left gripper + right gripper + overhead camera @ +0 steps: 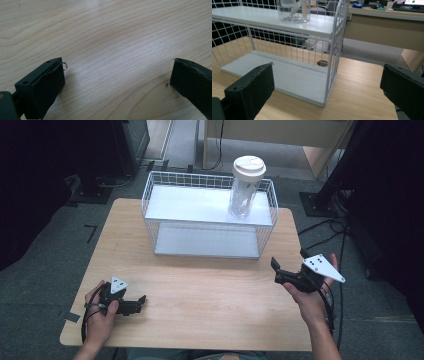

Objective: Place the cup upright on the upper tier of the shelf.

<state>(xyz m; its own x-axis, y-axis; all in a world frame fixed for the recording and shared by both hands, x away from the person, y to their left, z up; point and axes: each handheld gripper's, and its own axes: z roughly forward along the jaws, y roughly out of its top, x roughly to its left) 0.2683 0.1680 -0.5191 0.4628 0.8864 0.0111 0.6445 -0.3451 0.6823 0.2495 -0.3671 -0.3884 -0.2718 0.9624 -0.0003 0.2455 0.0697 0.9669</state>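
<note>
A clear jar (245,190) with a white lid is stood upright on the top shelf of a white wire rack (165,195), at the table's (200,290) far edge, toward the right corner. The right gripper (280,270) is held above the right edge, well apart from the jar, jaws spread wide and empty. The left gripper (140,301) is rested near the front left corner, jaws likewise apart over bare wood.

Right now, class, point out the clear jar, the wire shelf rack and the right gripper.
clear jar (243,195): high view, on its see-through body.
wire shelf rack (190,204): high view, on its bare top shelf.
right gripper (281,271): high view, between its fingers.
</note>
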